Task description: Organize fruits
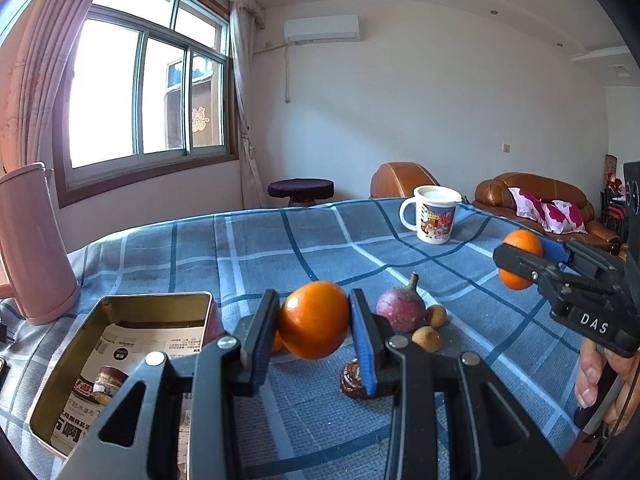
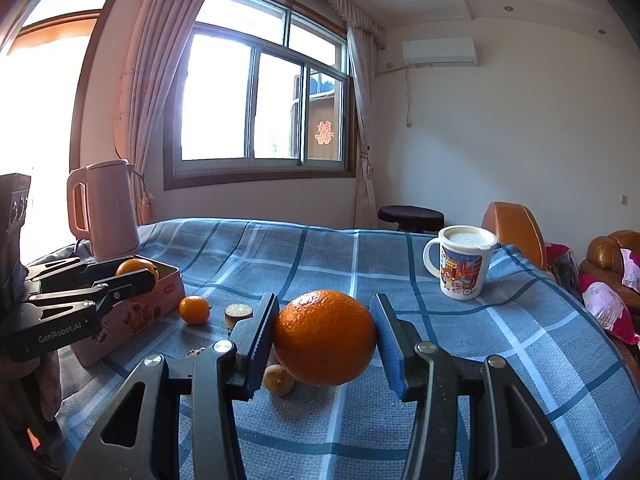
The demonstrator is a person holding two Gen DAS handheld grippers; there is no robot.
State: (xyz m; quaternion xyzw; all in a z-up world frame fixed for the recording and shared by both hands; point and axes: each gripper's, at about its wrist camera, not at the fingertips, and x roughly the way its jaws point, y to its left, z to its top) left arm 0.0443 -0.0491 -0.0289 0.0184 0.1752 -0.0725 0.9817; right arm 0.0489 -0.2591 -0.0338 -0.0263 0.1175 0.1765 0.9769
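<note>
Pretty tight around the tin (image 1: 120, 360), honestly. The kettle (image 1: 32, 240) stands just behind it, and a small orange (image 2: 194, 309) and a brown slice (image 2: 238, 312) lie right beside its wall. Mid-cloth there's a clump in the way: a purple fruit (image 1: 400, 307), two little brown fruits (image 1: 427, 338) and a dark round thing (image 1: 354, 380). Beyond that, the surface (image 1: 320, 240) runs bare to the far edge, apart from the mug (image 1: 434, 214) off in the right corner. Above the tin it's all open air.
</note>
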